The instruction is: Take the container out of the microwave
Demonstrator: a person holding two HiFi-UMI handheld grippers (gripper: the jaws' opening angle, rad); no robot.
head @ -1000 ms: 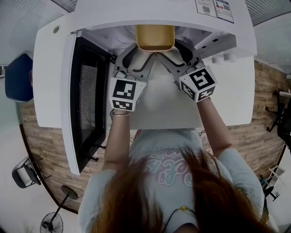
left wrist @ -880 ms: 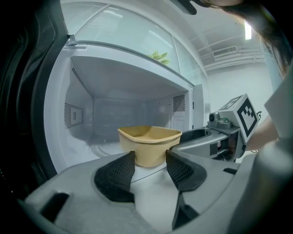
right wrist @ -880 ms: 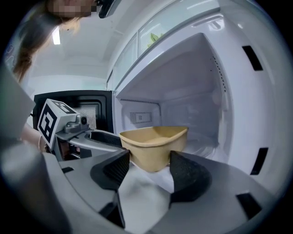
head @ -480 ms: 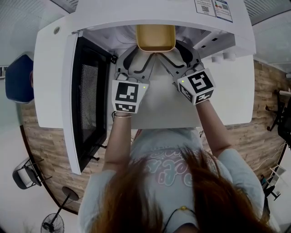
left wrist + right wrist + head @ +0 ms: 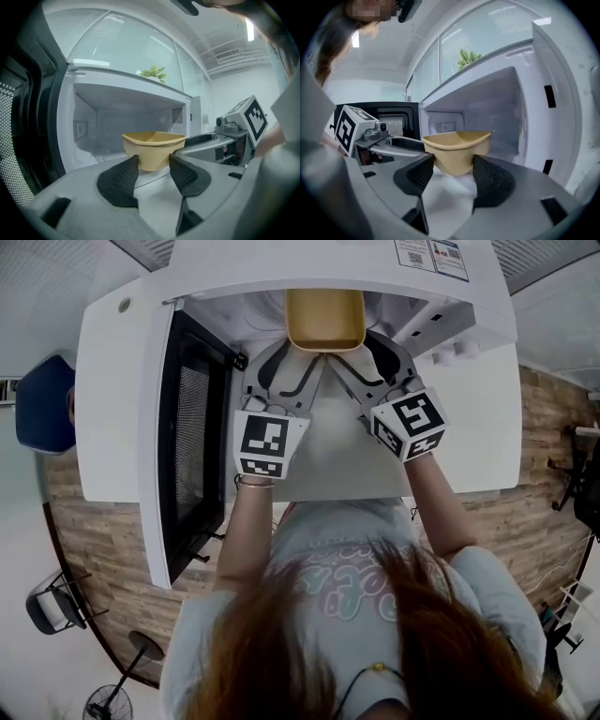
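A tan, rounded-square container (image 5: pixel 324 320) hangs at the mouth of the white microwave (image 5: pixel 281 263), just clear of its floor. My left gripper (image 5: pixel 289 354) reaches in from the left and grips the container's near left corner. My right gripper (image 5: pixel 364 352) does the same at the near right corner. In the left gripper view the container (image 5: pixel 152 145) sits between the black pads of the left gripper (image 5: pixel 153 164). In the right gripper view the pads of the right gripper (image 5: pixel 453 166) press on both sides of the container (image 5: pixel 457 150). The container looks empty.
The microwave door (image 5: pixel 187 437) swings wide open to the left of my left arm. The microwave stands on a white table (image 5: pixel 469 427). A small green plant (image 5: pixel 152 72) sits on top of the oven. A blue chair (image 5: pixel 42 399) stands at the far left.
Both grippers have risen a little with the container between them. The container now looks slightly larger and nearer in the head view.
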